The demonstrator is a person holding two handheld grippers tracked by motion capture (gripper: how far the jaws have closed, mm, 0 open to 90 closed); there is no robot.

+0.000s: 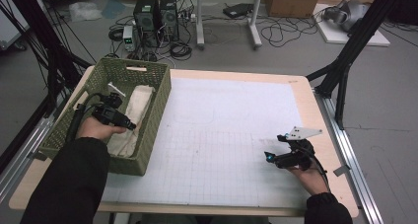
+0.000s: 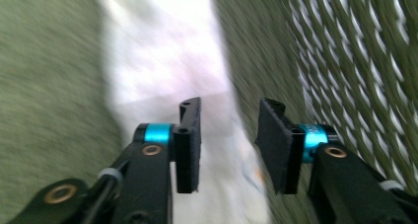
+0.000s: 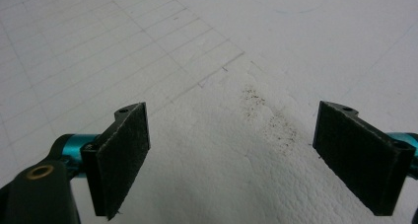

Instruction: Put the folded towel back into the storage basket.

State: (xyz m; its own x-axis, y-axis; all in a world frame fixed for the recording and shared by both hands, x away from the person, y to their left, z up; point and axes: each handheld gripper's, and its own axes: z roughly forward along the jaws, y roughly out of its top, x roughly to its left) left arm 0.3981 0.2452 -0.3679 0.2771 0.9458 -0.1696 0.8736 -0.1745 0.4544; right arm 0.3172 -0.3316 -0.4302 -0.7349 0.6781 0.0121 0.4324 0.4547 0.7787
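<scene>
A: High view first: left tool (image 1: 129,125) inside green basket (image 1: 160,93) at bench's (image 1: 296,86) left edge, hovering over folded white cloth (image 1: 138,103) lying along basket floor.

B: Left gripper view agrees: jaws parted a little, nothing pinched, cloth (image 2: 162,61) below and beyond pads (image 2: 190,135), not touching. Blurred, though.

A: Right tool (image 1: 272,156) near bench's right front corner, over white gridded mat (image 1: 222,135), spread wide, empty.

B: Risks, as a judgement: could snag a jaw on basket's lattice wall (image 2: 355,61), so close at one side. Could also catch a loose fold and drag cloth askew, or tip light basket if pulled hard.

A: Cause: narrow gap between cloth and wall, plus soft fabric.

B: Materials: basket woven plastic, rectangular, open mesh sides, slot handle. Cloth soft, matte, folded into long strip. Pads flat, black, rubbery-looking. Mat (image 3: 236,150) pebbled, with faint dark specks.
</scene>
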